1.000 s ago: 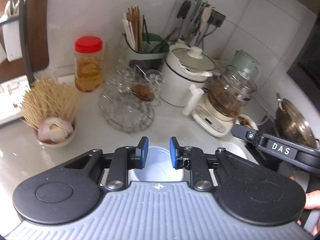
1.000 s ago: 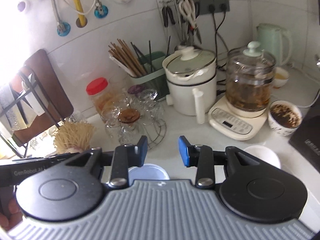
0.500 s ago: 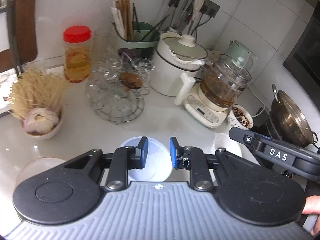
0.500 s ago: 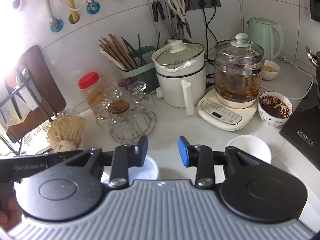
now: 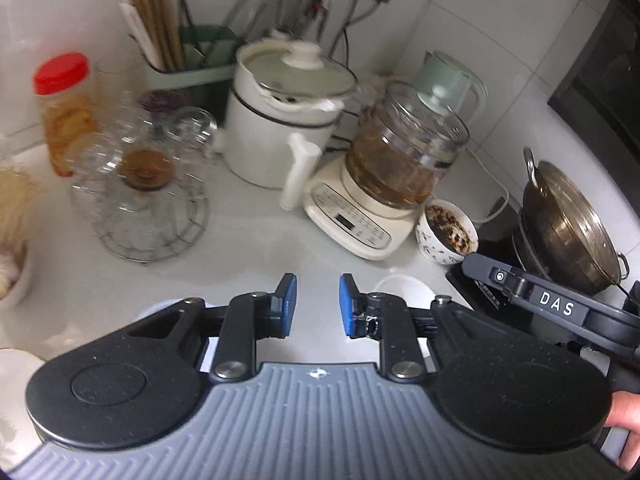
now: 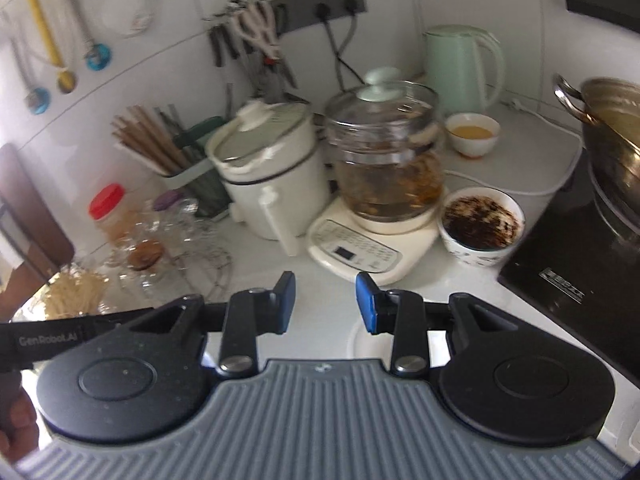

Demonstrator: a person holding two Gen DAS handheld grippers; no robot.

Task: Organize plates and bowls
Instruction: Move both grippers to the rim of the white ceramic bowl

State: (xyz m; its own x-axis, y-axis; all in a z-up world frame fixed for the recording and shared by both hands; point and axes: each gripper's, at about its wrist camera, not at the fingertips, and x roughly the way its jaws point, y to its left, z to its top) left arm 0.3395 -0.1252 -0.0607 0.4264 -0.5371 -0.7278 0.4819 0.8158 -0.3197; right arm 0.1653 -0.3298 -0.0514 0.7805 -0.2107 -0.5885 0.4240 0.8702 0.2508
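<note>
A white tiled kitchen corner backs a pale tabletop point(image 5: 248, 248) crowded with appliances. In the left wrist view the left tool point(image 5: 317, 305) hangs with its blue pads parted and nothing between them. A small white bowl point(image 5: 404, 289) sits on the tabletop just right of its right pad, partly hidden by the finger linkage; the right tool's arm reaches in at the right edge. In the right wrist view the right tool point(image 6: 325, 302) is also spread and empty, and the white bowl point(image 6: 360, 338) shows low, under its right finger. A patterned bowl point(image 6: 480, 226) of dark leaves stands right of centre, beside a glass kettle point(image 6: 386, 160) and a white pot point(image 6: 268, 172).
</note>
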